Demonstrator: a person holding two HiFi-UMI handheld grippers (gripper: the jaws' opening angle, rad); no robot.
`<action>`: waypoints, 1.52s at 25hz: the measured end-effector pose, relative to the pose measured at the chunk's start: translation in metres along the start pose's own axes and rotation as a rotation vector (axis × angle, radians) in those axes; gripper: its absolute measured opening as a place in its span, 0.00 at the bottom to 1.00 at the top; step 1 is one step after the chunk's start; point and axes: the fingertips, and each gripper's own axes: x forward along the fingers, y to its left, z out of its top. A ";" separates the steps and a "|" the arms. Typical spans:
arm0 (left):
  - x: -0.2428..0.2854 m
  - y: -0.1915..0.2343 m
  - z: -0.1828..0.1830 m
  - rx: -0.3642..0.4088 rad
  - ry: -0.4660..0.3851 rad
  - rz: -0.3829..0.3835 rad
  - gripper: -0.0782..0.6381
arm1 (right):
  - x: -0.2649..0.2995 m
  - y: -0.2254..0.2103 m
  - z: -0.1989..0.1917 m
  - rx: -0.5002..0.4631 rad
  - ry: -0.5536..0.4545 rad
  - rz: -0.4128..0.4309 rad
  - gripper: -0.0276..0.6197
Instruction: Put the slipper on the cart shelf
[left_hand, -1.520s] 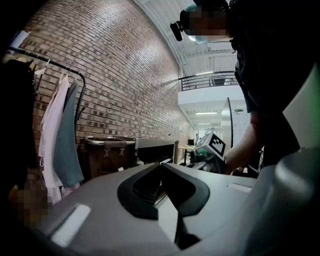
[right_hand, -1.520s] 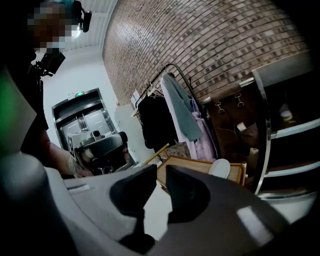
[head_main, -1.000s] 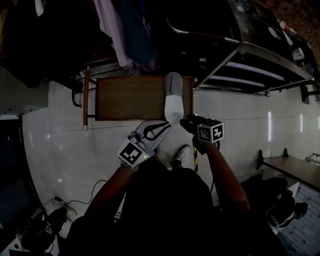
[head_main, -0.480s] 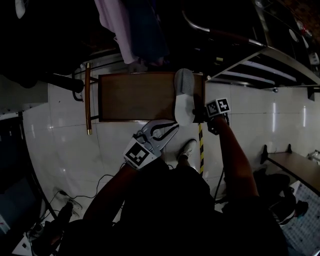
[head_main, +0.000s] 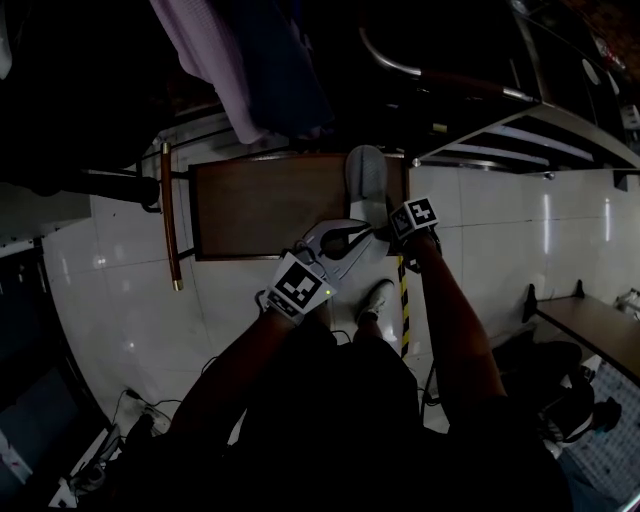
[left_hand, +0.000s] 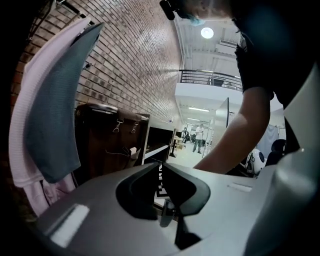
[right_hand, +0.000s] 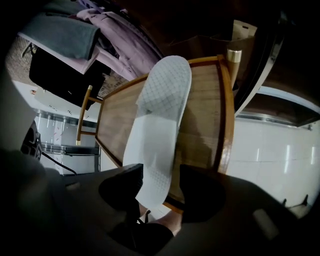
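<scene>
A white slipper (head_main: 366, 190) with a grey toe lies along the right side of the cart's wooden top shelf (head_main: 260, 205). In the right gripper view the slipper (right_hand: 160, 115) shows a dotted white surface, and its heel overhangs the near edge of the shelf (right_hand: 200, 115). My right gripper (right_hand: 161, 192) is open, with the heel between its jaws and a strip of wood showing beside the right jaw. In the head view the right gripper (head_main: 392, 230) is at the slipper's heel. The left gripper (head_main: 366, 233) is shut, empty, just left of the heel; its own view (left_hand: 161, 167) shows no slipper.
Clothes (head_main: 240, 70) hang over the far side of the cart. A metal rack (head_main: 520, 130) stands to the right. The cart's handle (head_main: 168, 215) is on the left. My shoe (head_main: 375, 300) and yellow-black floor tape (head_main: 404, 300) lie below the cart; cables (head_main: 140, 410) at lower left.
My right gripper has moved from below the cart's corner to the slipper's heel. The left gripper has risen to the right, close to the heel. The slipper has stayed on the shelf.
</scene>
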 end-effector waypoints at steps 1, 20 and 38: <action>0.005 0.003 0.000 0.006 0.001 -0.008 0.14 | 0.006 -0.004 -0.001 -0.003 0.002 -0.022 0.38; 0.025 0.021 -0.040 -0.020 0.063 -0.049 0.14 | -0.003 0.039 -0.002 0.083 -0.230 0.251 0.15; -0.027 -0.026 0.034 0.010 -0.069 -0.008 0.12 | -0.195 0.129 -0.025 -0.240 -0.843 0.026 0.14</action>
